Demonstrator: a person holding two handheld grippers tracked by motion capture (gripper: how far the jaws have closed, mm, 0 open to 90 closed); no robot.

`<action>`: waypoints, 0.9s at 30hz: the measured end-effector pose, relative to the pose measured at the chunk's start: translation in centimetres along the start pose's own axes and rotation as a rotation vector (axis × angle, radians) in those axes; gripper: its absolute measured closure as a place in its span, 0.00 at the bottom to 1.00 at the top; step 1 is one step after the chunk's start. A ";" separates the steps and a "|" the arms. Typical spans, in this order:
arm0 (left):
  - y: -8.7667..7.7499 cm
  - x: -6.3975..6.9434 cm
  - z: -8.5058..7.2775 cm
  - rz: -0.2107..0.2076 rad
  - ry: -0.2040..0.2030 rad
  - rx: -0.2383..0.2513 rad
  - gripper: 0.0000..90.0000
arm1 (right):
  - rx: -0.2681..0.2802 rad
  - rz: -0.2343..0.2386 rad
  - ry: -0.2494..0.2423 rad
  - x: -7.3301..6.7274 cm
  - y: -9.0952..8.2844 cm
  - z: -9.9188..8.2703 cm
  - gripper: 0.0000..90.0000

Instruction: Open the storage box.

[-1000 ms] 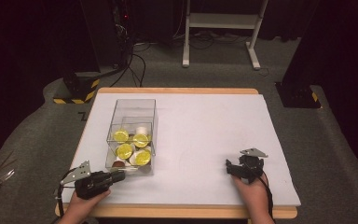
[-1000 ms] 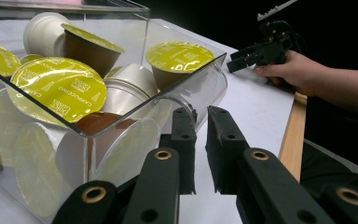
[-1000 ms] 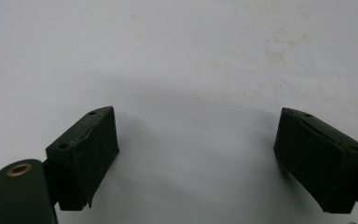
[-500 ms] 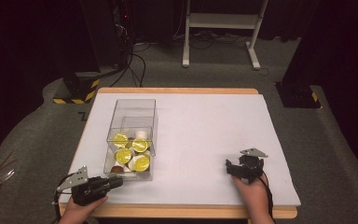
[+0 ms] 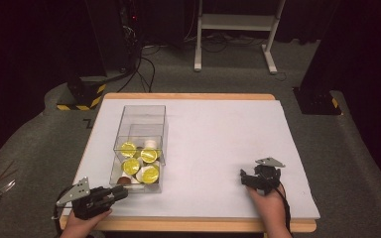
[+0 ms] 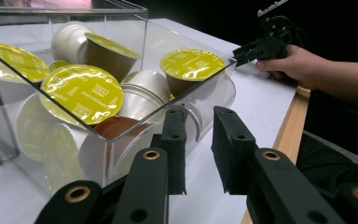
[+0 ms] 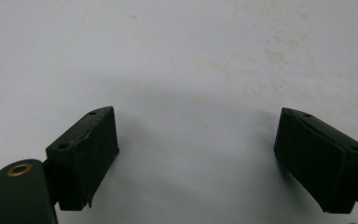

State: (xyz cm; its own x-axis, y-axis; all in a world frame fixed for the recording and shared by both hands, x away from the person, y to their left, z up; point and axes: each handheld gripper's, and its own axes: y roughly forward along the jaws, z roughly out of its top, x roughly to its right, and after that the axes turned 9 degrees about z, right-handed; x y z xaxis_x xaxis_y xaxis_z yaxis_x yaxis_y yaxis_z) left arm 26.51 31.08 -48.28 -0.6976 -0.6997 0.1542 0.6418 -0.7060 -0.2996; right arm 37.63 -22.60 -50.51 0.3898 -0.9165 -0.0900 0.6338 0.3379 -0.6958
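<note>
A clear plastic box (image 5: 141, 106) stands on the left half of the white-covered table and holds several coffee capsules (image 5: 149, 173) with yellow foil lids. My left gripper (image 5: 120, 193) lies low at the near left corner, its tips just short of the box's near wall (image 6: 209, 95). Its jaws (image 6: 198, 116) have just been opening; a narrow gap shows with nothing between them. One yellow-lidded capsule (image 6: 81, 93) sits close behind the wall. At the near right my right gripper (image 5: 248, 177) rests open over bare white cover (image 7: 196, 135).
The white cover (image 5: 228, 134) reaches nearly to the wooden table edge (image 5: 188, 225). In the left gripper view, the other hand holds the right gripper (image 6: 242, 50) far off. A white stand (image 5: 233, 29) and black cables lie on the floor beyond the table.
The left gripper has slipped slightly back toward the table's near edge, still pointing at the box. The right hand and gripper have stayed put.
</note>
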 end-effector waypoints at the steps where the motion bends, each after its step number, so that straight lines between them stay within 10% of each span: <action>1: -0.1 0.0 0.0 0.003 0.003 0.001 0.83 | 0.000 0.000 0.000 0.0 0.0 0.0 0.15; 17: -2.2 -0.2 2.0 0.094 0.011 0.095 0.81 | 0.000 0.000 0.000 0.0 0.0 0.0 0.15; 24: -0.9 0.2 3.3 0.363 -0.016 0.077 0.61 | 0.000 0.000 0.000 0.0 0.0 0.0 0.15; 27: -0.1 -0.2 3.3 0.401 -0.048 0.036 0.57 | 0.000 0.000 0.000 0.0 0.0 0.0 0.15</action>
State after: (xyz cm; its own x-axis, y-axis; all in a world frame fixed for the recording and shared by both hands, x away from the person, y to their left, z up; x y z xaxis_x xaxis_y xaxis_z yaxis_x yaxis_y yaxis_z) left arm 27.58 30.91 -45.15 -0.3749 -0.9239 0.0761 0.8711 -0.3792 -0.3121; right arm 37.62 -22.60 -50.51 0.3897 -0.9165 -0.0902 0.6339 0.3380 -0.6957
